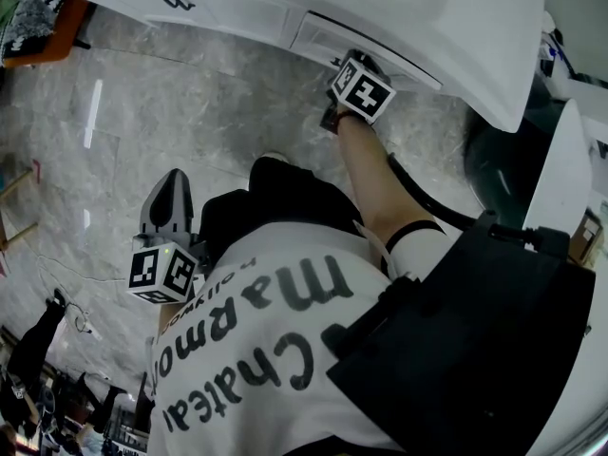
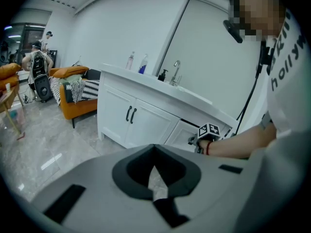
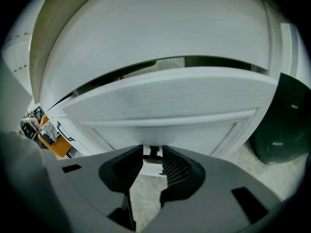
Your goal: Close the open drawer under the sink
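Although the drawer (image 3: 165, 106) under the sink is nearly home, it sits proud of the white cabinet (image 2: 146, 123), with a dark slot open along its top edge. Its small dark handle (image 3: 152, 152) stands between the jaws of the right tool (image 3: 148, 153). The jaws are drawn in close on it, the right pad against it and only a sliver showing on the left. I judge that a grip rather than a loose bracket.

The left tool (image 2: 154, 161) hangs low beside the person's leg over the marble floor (image 1: 142, 112), well apart from the drawer, its jaws together on nothing.

2 things could spoil the last push. The arm reaches in from the side, so an off-line shove may rack the drawer in its runners and jam it short. The handle is slim, so the pads may also slide off it and strike the front panel. A dark bin (image 3: 284, 125) stands just beside the drawer's right, and a swung tool could knock it.
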Action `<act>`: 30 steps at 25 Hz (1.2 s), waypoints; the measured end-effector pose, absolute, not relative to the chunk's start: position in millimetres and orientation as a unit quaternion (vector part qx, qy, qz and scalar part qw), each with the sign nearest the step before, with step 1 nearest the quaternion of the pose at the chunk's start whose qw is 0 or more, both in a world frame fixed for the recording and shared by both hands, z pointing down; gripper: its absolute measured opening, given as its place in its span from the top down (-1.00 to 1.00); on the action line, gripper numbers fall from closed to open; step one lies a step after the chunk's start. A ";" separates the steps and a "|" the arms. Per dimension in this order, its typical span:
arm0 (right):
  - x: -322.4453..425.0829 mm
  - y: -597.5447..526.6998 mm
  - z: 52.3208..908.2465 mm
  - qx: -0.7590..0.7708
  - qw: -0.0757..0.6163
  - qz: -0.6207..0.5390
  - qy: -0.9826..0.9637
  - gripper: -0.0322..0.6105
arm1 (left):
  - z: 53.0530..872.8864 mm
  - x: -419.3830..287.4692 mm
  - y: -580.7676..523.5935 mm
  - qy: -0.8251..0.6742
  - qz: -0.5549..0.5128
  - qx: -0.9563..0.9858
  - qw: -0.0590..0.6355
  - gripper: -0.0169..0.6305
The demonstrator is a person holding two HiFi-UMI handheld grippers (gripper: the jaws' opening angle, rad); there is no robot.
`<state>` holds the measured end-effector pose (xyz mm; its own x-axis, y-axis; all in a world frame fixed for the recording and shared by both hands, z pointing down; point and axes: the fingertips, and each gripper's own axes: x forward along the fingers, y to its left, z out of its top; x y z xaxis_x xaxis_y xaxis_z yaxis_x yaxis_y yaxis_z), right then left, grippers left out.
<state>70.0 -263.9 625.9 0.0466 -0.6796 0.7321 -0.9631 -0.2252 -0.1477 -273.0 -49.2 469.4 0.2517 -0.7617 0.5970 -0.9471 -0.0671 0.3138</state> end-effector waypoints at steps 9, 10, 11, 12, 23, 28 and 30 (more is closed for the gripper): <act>70.1 -264.8 627.1 0.696 0.188 0.366 -0.589 0.49 | 466.6 -269.3 -55.1 -0.591 0.146 0.721 0.332 0.92; 70.9 -264.6 626.5 0.696 0.184 0.367 -0.589 0.49 | 466.7 -268.9 -54.8 -0.590 0.148 0.721 0.332 0.92; 71.9 -264.7 625.8 0.697 0.180 0.367 -0.589 0.49 | 467.0 -268.1 -54.5 -0.589 0.149 0.721 0.332 0.92; 72.8 -265.1 625.2 0.699 0.176 0.366 -0.589 0.49 | 467.5 -267.2 -54.1 -0.588 0.151 0.722 0.332 0.92; 77.9 -278.5 625.2 0.694 0.173 0.372 -0.592 0.48 | 467.4 -267.4 -51.5 -0.587 0.158 0.724 0.327 0.92; 79.4 -277.7 624.4 0.698 0.169 0.356 -0.599 0.48 | 466.4 -265.4 -47.6 -0.588 0.162 0.724 0.324 0.92; 79.9 -277.9 624.2 0.701 0.166 0.357 -0.595 0.48 | 464.8 -267.6 -47.3 -0.589 0.162 0.722 0.324 0.92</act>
